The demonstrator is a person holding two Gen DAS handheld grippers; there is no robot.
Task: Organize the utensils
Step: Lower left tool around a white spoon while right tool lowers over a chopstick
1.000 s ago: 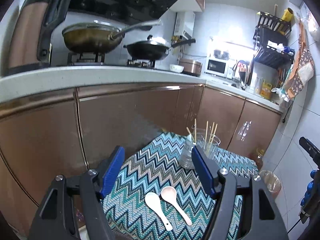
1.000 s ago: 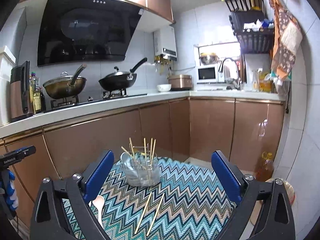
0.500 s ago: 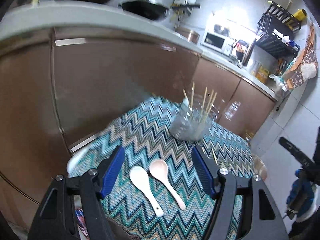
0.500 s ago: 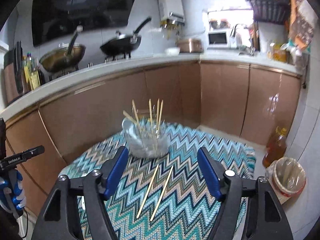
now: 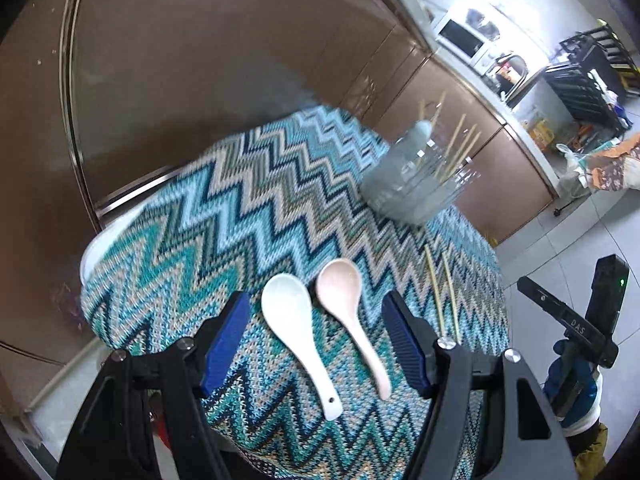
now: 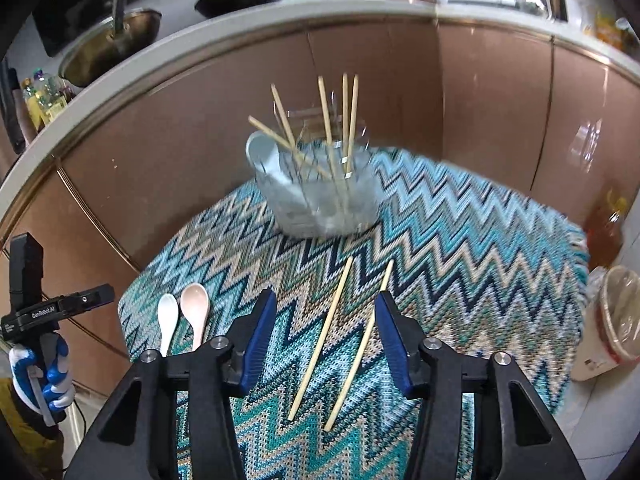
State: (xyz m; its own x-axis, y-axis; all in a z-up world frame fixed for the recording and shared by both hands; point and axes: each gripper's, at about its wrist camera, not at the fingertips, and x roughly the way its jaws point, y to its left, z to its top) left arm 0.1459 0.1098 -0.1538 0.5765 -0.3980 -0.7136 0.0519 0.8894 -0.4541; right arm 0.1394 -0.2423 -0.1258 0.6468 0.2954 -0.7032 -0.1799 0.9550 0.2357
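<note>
A white spoon [image 5: 294,328] and a pink spoon [image 5: 348,308] lie side by side on the zigzag cloth [image 5: 240,208]. My left gripper [image 5: 316,308] hangs open above them, both spoons framed between its blue fingers, untouched. Two loose chopsticks [image 6: 324,332] lie on the cloth under my right gripper [image 6: 325,304]. Its jaws are closing, and the pads are clear of the sticks. A glass jar [image 6: 320,196] behind them holds several chopsticks upright. The spoons [image 6: 167,320] show at the left in the right wrist view.
Brown cabinet doors [image 6: 400,100] curve close behind the small round table. On the floor at the right stand a lined bin [image 6: 616,320] and an oil bottle [image 6: 604,228]. A gloved hand [image 6: 36,376] holds the left gripper beside the table edge.
Both grippers have dropped and tipped down towards the table. The right jaws have narrowed from wide to about the chopsticks' spread. The left jaws kept their width.
</note>
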